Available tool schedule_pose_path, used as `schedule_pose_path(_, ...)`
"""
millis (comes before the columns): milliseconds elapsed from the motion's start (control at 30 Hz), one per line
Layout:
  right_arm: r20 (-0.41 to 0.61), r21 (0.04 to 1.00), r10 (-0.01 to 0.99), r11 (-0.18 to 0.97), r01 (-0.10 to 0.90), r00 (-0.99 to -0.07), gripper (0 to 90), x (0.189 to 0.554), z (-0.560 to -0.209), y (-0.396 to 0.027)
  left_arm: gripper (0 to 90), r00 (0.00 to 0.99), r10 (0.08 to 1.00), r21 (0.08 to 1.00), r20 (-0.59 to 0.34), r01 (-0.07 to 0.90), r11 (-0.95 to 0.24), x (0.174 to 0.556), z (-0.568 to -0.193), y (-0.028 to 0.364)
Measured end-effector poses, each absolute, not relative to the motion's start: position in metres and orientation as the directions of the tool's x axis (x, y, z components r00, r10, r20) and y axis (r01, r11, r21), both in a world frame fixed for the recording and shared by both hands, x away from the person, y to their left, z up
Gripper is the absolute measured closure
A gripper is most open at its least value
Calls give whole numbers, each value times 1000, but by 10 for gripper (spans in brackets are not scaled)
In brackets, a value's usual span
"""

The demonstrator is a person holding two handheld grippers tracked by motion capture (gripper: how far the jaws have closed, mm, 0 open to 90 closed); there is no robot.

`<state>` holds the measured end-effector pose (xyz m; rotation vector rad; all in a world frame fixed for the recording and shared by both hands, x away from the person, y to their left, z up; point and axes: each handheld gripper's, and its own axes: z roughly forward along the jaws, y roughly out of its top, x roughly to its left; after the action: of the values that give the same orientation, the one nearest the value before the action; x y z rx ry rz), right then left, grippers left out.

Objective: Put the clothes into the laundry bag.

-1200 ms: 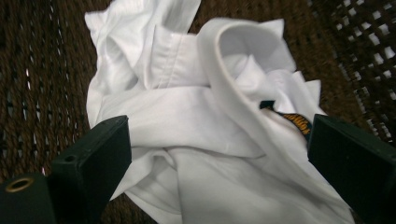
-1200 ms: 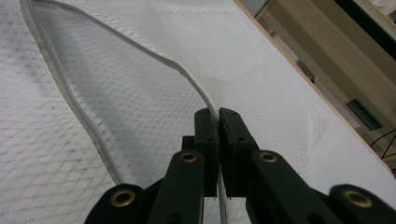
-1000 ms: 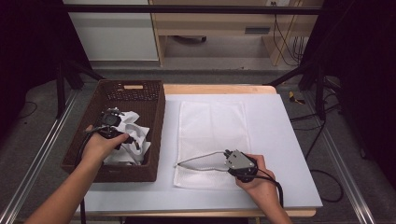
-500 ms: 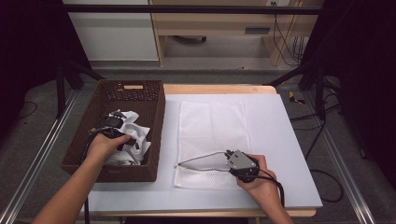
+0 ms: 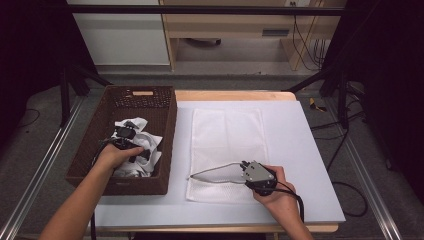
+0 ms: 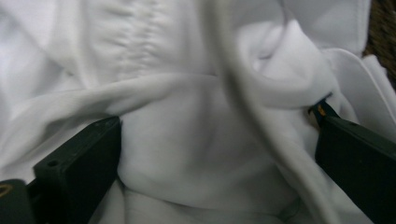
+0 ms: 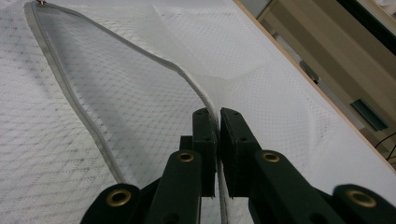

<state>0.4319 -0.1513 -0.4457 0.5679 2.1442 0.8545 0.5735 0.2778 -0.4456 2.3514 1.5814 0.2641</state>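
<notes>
High view: my left gripper (image 5: 131, 146) spread wide over white cloth (image 5: 137, 150) in wicker basket (image 5: 169, 131); right gripper (image 5: 243, 170) pinching mesh bag (image 5: 227, 132) rim on counter (image 5: 300, 150); no readable writing.

In the high view, the crumpled white cloth (image 5: 136, 150) in the dark brown woven basket (image 5: 167, 131) is partly covered by the person's left hand (image 5: 116, 156), and the black left gripper (image 5: 131, 146) is too small there to show how its jaws stand. In the left gripper view the cloth (image 6: 196, 154) runs off every edge, its upper folds blurred, so its shape cannot be told. In the right gripper view, the white mesh laundry bag (image 7: 140, 93) with its grey edge binding is cut off at the left and bottom edges. The blurred wooden furniture (image 7: 336, 60) beyond the table is cropped at the right.
</notes>
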Motion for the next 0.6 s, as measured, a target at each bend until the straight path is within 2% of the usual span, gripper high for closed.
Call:
schedule_pose_path(333, -475, 725, 621, 678, 122, -623, 857, 432, -445, -151, 8, 408, 913, 331, -1, 862, -385, 574, -449, 273)
schedule_pose_path(500, -474, 724, 617, 679, 121, -629, 875, 433, -445, -152, 93, 419, 907, 318, 51, 854, -412, 574, -447, 271)
schedule_pose_path(567, -470, 727, 618, 676, 121, -631, 884, 433, -444, -152, 164, 416, 907, 318, 56, 854, -411, 574, -446, 271)
schedule_pose_path(600, -470, 727, 618, 676, 121, -631, 884, 433, -444, -152, 164, 416, 908, 318, 53, 855, -410, 574, -445, 272)
